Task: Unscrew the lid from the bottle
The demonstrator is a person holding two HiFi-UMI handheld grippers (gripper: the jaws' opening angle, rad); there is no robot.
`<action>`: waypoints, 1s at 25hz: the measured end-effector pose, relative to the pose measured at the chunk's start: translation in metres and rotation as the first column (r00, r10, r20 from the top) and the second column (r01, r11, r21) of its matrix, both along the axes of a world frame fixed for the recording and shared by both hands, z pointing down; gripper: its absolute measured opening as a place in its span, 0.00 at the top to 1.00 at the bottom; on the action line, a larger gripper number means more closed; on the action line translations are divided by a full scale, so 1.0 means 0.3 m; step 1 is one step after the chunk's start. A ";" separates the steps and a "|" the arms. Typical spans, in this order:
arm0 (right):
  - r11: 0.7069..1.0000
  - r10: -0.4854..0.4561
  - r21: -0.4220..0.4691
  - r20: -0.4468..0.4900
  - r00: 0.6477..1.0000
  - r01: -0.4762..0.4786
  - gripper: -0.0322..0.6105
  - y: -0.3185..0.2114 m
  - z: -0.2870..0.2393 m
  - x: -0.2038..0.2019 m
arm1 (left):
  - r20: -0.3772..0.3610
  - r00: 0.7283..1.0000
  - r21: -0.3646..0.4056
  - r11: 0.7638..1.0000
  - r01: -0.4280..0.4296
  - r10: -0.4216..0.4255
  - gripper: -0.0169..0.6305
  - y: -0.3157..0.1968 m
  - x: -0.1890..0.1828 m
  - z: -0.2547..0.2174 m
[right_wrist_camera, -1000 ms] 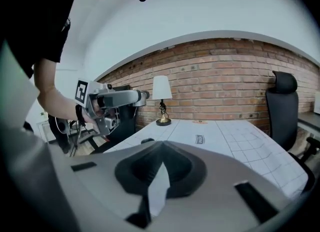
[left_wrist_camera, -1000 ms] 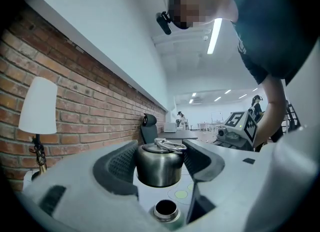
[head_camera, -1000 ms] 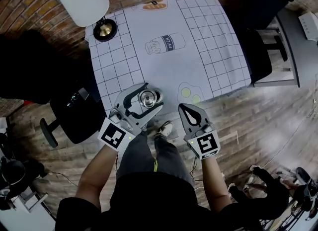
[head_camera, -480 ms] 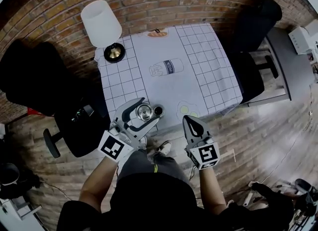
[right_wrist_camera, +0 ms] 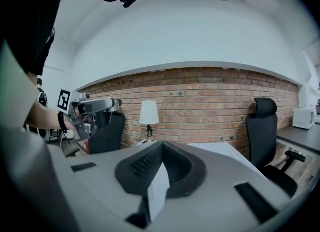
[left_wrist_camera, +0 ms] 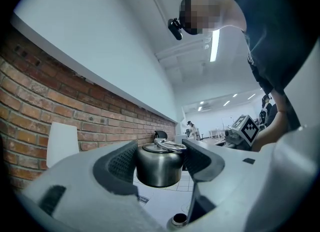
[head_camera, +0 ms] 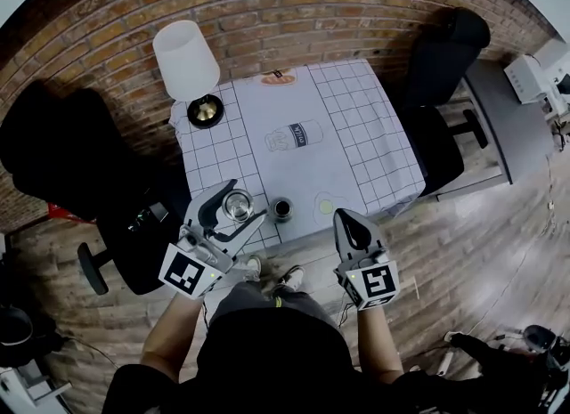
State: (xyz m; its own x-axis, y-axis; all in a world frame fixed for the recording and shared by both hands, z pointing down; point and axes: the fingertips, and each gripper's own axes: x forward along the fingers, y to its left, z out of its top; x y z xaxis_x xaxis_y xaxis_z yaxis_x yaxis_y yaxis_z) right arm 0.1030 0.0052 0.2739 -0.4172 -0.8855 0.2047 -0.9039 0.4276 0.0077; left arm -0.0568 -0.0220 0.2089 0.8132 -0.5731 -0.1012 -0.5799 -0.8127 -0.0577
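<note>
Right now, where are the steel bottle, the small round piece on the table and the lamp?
steel bottle point(left_wrist_camera: 159, 168): left gripper view, its side wall.
small round piece point(head_camera: 282, 209): head view, its dark centre.
lamp point(head_camera: 185, 59): head view, its white shade.

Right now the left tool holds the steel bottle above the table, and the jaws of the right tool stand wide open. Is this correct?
No. The right tool has its jaws shut; the right gripper view shows it. The left tool does hold the steel bottle above the table.
</note>
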 end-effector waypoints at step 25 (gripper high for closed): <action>0.962 0.144 0.231 0.013 0.990 -0.143 0.93 0.018 -0.330 0.148 | -0.091 0.994 0.076 0.994 0.074 -0.067 0.53 -0.022 -0.107 -0.169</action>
